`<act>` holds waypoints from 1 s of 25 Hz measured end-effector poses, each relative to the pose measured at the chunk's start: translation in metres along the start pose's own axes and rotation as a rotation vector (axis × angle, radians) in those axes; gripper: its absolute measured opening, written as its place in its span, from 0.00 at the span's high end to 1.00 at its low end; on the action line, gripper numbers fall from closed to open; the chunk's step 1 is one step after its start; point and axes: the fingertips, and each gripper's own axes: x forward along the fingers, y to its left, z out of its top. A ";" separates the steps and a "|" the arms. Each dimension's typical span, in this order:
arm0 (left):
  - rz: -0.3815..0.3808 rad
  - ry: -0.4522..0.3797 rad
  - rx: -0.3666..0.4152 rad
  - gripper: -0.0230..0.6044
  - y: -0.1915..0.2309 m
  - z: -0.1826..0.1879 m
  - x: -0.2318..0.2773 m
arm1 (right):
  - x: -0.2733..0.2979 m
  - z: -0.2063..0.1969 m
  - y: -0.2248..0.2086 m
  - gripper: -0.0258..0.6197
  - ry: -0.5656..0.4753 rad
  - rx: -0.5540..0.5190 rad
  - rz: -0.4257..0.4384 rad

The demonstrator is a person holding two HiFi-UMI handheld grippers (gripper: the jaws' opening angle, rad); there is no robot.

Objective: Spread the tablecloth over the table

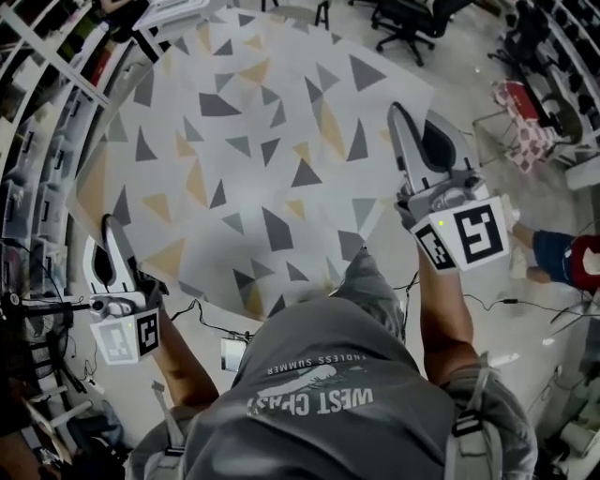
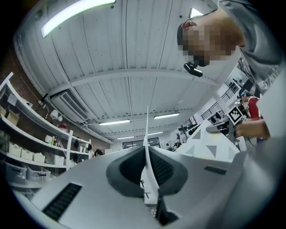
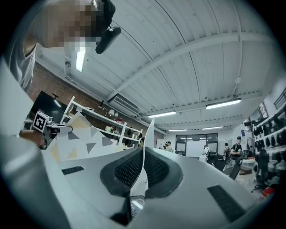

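The tablecloth (image 1: 253, 178), pale with grey and yellow triangles, hangs spread in the air in front of me and hides what is under it. My left gripper (image 1: 111, 231) is shut on its near left corner and my right gripper (image 1: 404, 118) on its near right corner. In the left gripper view a thin edge of cloth (image 2: 147, 134) stands pinched between the pads of the left gripper (image 2: 146, 157), and the sheet (image 2: 209, 144) stretches away to the right. The right gripper view shows the same: a cloth edge (image 3: 146, 138) clamped in the right gripper (image 3: 142, 163), and the sheet (image 3: 79, 139) off to the left.
Shelving (image 1: 37, 178) lines the left side. An office chair (image 1: 405, 22) stands beyond the cloth, and a red-patterned seat (image 1: 523, 120) is at the right. A person's arm in a blue and red sleeve (image 1: 564, 259) shows at the right edge. Cables (image 1: 487, 302) lie on the floor.
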 end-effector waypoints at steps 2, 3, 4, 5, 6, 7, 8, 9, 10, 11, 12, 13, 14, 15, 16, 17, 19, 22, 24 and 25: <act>0.035 0.014 0.016 0.97 -0.006 -0.005 0.011 | 0.013 -0.009 -0.020 0.94 -0.004 0.016 0.027; 0.056 0.021 0.024 0.97 -0.010 -0.009 0.018 | 0.020 -0.015 -0.032 0.94 -0.008 0.022 0.043; 0.078 0.029 0.029 0.97 -0.015 -0.014 0.027 | 0.028 -0.023 -0.046 0.94 -0.012 0.028 0.060; 0.102 0.040 0.034 0.97 -0.021 -0.022 0.037 | 0.037 -0.032 -0.061 0.94 -0.015 0.032 0.078; 0.126 0.053 0.041 0.97 -0.028 -0.030 0.050 | 0.047 -0.043 -0.079 0.94 -0.015 0.037 0.098; 0.149 0.068 0.052 0.97 -0.035 -0.040 0.064 | 0.059 -0.056 -0.097 0.94 -0.016 0.042 0.120; 0.171 0.084 0.067 0.97 -0.042 -0.049 0.079 | 0.073 -0.069 -0.116 0.94 -0.017 0.048 0.143; 0.193 0.097 0.083 0.97 -0.047 -0.058 0.093 | 0.086 -0.082 -0.132 0.94 -0.018 0.055 0.166; 0.215 0.108 0.095 0.97 -0.050 -0.065 0.104 | 0.098 -0.094 -0.144 0.94 -0.017 0.062 0.186; 0.235 0.116 0.101 0.97 -0.051 -0.071 0.111 | 0.108 -0.105 -0.152 0.94 -0.014 0.070 0.203; 0.253 0.124 0.103 0.97 -0.050 -0.076 0.115 | 0.115 -0.112 -0.157 0.94 -0.009 0.077 0.216; 0.268 0.133 0.104 0.97 -0.048 -0.079 0.117 | 0.122 -0.118 -0.160 0.94 -0.002 0.085 0.225; 0.280 0.142 0.106 0.97 -0.045 -0.081 0.119 | 0.128 -0.121 -0.161 0.94 0.004 0.091 0.231; 0.290 0.152 0.111 0.97 -0.042 -0.081 0.121 | 0.135 -0.122 -0.161 0.94 0.011 0.097 0.237; 0.302 0.164 0.117 0.97 -0.037 -0.081 0.124 | 0.141 -0.123 -0.161 0.94 0.019 0.101 0.243; 0.314 0.176 0.121 0.97 -0.031 -0.081 0.126 | 0.149 -0.124 -0.161 0.94 0.030 0.104 0.250; 0.337 0.202 0.115 0.97 -0.018 -0.085 0.130 | 0.162 -0.128 -0.160 0.94 0.059 0.105 0.261; 0.350 0.246 0.096 0.97 0.002 -0.100 0.138 | 0.180 -0.142 -0.165 0.94 0.097 0.097 0.248; 0.342 0.277 0.084 0.97 0.015 -0.123 0.145 | 0.191 -0.160 -0.171 0.94 0.120 0.099 0.218; 0.336 0.293 0.076 0.97 0.022 -0.139 0.149 | 0.196 -0.172 -0.175 0.94 0.132 0.101 0.198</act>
